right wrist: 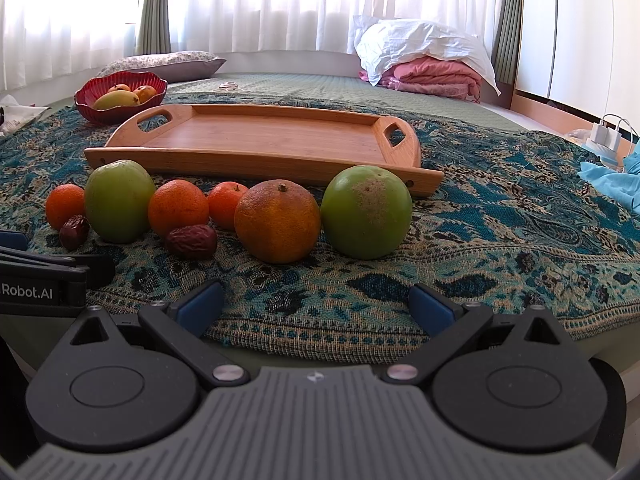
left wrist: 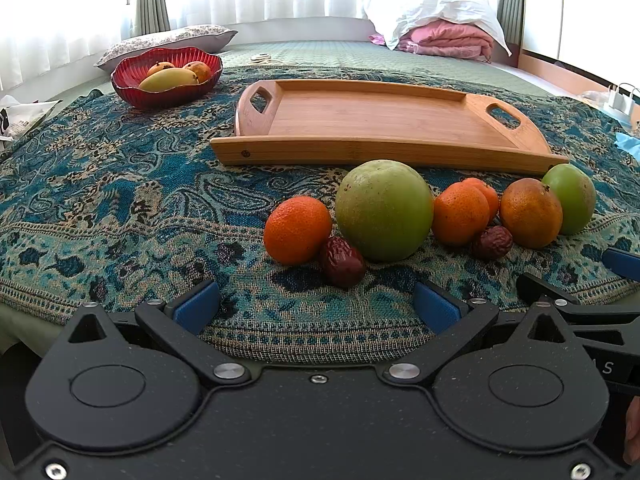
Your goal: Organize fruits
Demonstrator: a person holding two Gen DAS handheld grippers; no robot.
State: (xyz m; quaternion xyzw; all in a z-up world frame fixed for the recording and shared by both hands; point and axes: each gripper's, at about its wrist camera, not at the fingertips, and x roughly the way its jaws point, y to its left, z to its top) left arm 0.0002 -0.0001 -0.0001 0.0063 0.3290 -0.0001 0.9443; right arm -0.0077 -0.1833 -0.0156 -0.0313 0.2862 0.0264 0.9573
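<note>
Grippers hovering at the cloth edge, left gripper (left wrist: 316, 304) and right gripper (right wrist: 316, 304) both spread wide, gripping nothing. Fruit row (right wrist: 276, 220) lying just ahead, wooden tray (right wrist: 264, 136) sitting bare behind; approaching low and straddling one round fruit squarely seems best.

Both wrist cams: low at near cloth edge, facing far toward windows. Left cam sits left, right cam right. Shared: fruit row (left wrist: 384, 210) (right wrist: 276, 220), wooden tray (left wrist: 360, 120) (right wrist: 260, 136), red bowl (left wrist: 166, 92) (right wrist: 120, 108).

Fruit row (left wrist: 384, 210), wooden tray (left wrist: 360, 148) behind — tongs (left wrist: 316, 308) agape
</note>
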